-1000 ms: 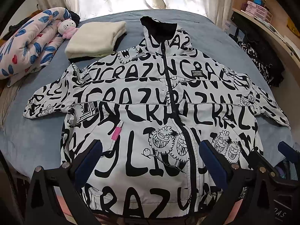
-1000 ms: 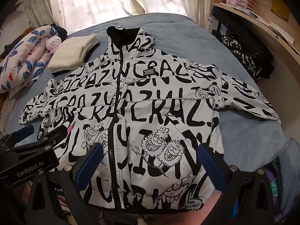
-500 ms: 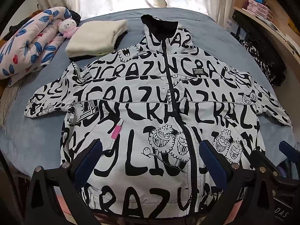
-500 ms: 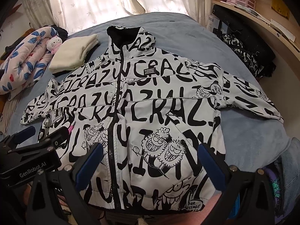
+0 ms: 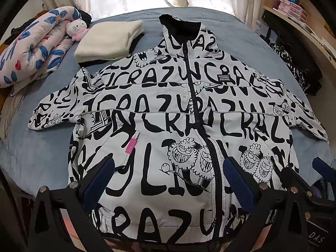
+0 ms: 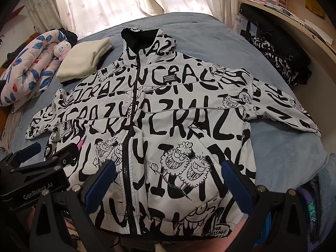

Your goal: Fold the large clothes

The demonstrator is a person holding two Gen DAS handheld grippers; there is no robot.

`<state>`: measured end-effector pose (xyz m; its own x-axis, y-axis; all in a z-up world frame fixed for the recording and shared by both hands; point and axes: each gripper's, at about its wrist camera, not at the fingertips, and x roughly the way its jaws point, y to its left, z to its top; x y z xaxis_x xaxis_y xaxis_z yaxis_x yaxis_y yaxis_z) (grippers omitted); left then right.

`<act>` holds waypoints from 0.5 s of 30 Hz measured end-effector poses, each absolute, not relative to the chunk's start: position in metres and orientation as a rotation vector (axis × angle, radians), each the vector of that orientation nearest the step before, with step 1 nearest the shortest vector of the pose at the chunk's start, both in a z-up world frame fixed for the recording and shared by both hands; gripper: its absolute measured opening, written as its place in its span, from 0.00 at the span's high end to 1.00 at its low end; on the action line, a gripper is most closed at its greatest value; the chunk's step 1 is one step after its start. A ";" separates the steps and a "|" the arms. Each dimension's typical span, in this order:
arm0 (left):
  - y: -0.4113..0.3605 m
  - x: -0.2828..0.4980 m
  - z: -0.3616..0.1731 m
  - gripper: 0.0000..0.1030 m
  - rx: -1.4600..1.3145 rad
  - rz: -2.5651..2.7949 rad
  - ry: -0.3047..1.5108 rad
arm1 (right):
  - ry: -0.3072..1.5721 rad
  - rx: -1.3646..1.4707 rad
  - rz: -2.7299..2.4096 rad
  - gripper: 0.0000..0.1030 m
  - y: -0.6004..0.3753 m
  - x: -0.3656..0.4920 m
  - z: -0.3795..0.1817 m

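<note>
A large white jacket (image 5: 168, 109) with black "CRAZY" lettering lies flat, zipped and face up on a blue bed, sleeves spread out to both sides, black collar at the far end. It also shows in the right wrist view (image 6: 168, 115). My left gripper (image 5: 168, 180) is open and empty, hovering over the jacket's lower front near the hem. My right gripper (image 6: 168, 178) is open and empty over the lower right front. The left gripper's body shows at the lower left of the right wrist view (image 6: 35, 178).
A folded cream garment (image 5: 109, 40) lies beside the jacket's left shoulder. A floral quilt (image 5: 31, 50) and a plush toy (image 5: 75, 28) sit at the far left. Dark clothes (image 5: 294, 63) hang by a wooden shelf on the right. Curtains hang behind the bed (image 5: 52, 147).
Both views shift slightly; the jacket sits a little lower in frame. The jacket itself has not moved and both grippers stay open.
</note>
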<state>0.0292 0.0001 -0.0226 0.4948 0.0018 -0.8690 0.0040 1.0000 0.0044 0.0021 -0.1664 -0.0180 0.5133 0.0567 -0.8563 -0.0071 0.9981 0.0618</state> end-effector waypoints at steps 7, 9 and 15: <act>0.001 0.029 -0.025 0.01 0.006 -0.001 1.061 | 1.035 0.059 0.042 0.02 -0.167 0.002 -0.020; 0.001 0.029 -0.025 0.01 0.005 -0.001 1.063 | 1.035 0.059 0.042 0.02 -0.168 0.003 -0.020; 0.000 0.029 -0.025 0.01 0.006 -0.001 1.064 | 1.036 0.060 0.050 0.02 -0.162 0.001 -0.022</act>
